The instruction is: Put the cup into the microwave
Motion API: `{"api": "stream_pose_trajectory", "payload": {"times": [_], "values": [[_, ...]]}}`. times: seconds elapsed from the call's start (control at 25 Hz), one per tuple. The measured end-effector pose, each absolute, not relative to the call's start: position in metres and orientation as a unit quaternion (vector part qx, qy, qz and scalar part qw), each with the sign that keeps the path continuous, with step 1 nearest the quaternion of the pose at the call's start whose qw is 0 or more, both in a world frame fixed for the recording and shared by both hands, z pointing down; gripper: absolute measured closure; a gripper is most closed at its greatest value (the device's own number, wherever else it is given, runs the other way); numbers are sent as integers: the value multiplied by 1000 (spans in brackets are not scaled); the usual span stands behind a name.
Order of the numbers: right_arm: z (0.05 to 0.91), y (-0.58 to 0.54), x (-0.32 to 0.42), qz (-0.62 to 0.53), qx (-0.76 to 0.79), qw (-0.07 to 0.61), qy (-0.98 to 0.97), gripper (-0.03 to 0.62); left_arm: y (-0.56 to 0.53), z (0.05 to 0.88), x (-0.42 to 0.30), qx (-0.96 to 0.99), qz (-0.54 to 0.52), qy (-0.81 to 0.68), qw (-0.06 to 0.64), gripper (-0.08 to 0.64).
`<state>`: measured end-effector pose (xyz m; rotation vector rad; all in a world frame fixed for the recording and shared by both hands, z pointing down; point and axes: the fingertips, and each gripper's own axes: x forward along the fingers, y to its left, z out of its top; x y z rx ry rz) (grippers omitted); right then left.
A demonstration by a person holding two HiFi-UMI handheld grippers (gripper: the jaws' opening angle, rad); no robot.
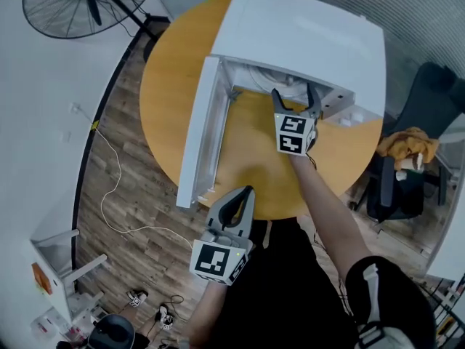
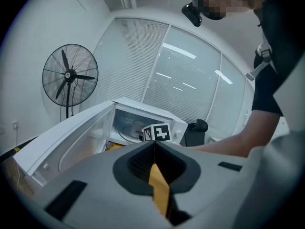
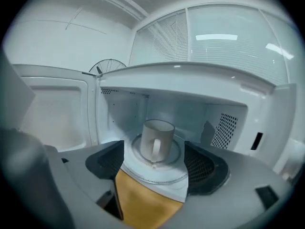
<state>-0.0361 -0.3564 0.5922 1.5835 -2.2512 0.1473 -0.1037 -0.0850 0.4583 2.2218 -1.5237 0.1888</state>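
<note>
A white cup (image 3: 157, 140) stands upright on the glass turntable (image 3: 143, 173) inside the open white microwave (image 1: 305, 35), handle turned toward me. My right gripper (image 1: 294, 91) sits at the oven's mouth, jaws wide open on either side of the cup's line and touching nothing. In the right gripper view the cup is beyond the fingertips, apart from them. The microwave door (image 1: 200, 129) is swung out to the left. My left gripper (image 1: 245, 193) hovers over the table's near edge, shut and empty, pointing at the microwave (image 2: 138, 113).
The microwave rests on a round wooden table (image 1: 167, 86). A standing fan (image 1: 87, 2) is at the far left, a dark chair (image 1: 407, 166) with a yellow cloth at the right. A white cable (image 1: 109, 195) and shoes (image 1: 138, 297) lie on the wood floor.
</note>
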Motion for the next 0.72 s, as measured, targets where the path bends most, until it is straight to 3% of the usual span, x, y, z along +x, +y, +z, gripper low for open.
{"api": "stream_pose_trajectory", "payload": {"times": [0.44, 0.72], "values": [[553, -270, -33, 48, 561, 187, -805, 261, -60, 437, -103, 848, 63, -494, 181, 561], [523, -211, -28, 50, 557, 176, -810, 350, -50, 421, -101, 865, 48, -471, 163, 561]]}}
